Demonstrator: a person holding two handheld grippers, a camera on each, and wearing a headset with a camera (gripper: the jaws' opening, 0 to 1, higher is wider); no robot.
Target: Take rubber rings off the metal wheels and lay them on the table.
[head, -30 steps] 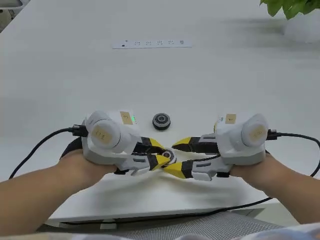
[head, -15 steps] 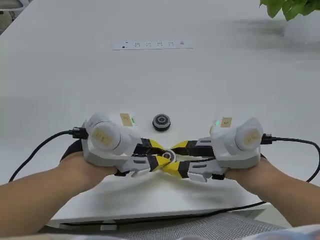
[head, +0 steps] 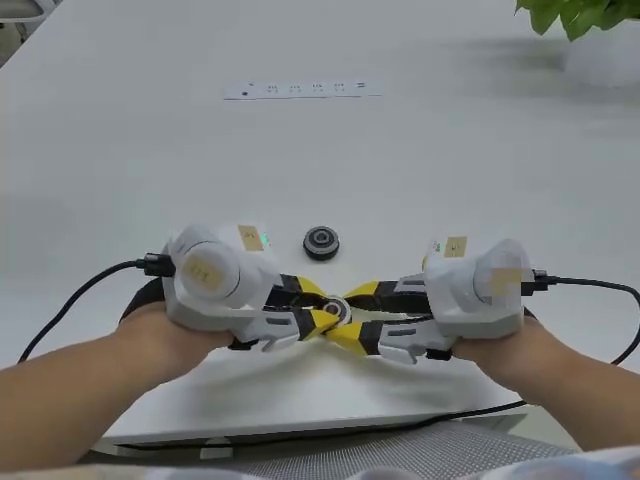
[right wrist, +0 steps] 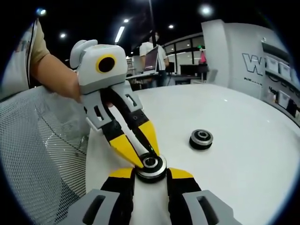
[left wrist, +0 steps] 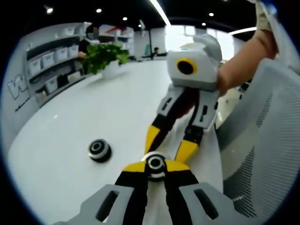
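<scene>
A small metal wheel with a black rubber ring (head: pixel 335 312) is held just above the table's near edge. My left gripper (head: pixel 322 312) is shut on it from the left. In the left gripper view the wheel (left wrist: pixel 155 165) sits between my yellow tips (left wrist: pixel 137 167). My right gripper (head: pixel 350 314) meets it from the right, jaws pressed on the same wheel (right wrist: pixel 151 167). A second wheel with its ring (head: pixel 321 241) lies flat on the white table (head: pixel 420 170) a little beyond, also seen as the second wheel (left wrist: pixel 99 150) and the second wheel (right wrist: pixel 201 138).
A white power strip (head: pixel 303 89) lies far back on the table. A potted plant (head: pixel 575 15) stands at the back right. Cables (head: pixel 80 290) trail from both grippers. The table's front edge (head: pixel 300 425) is right under my hands, with a mesh chair (right wrist: pixel 42 150) below.
My right gripper has moved left to the wheel and its jaws have drawn in around it. The left gripper has kept hold of the wheel in place.
</scene>
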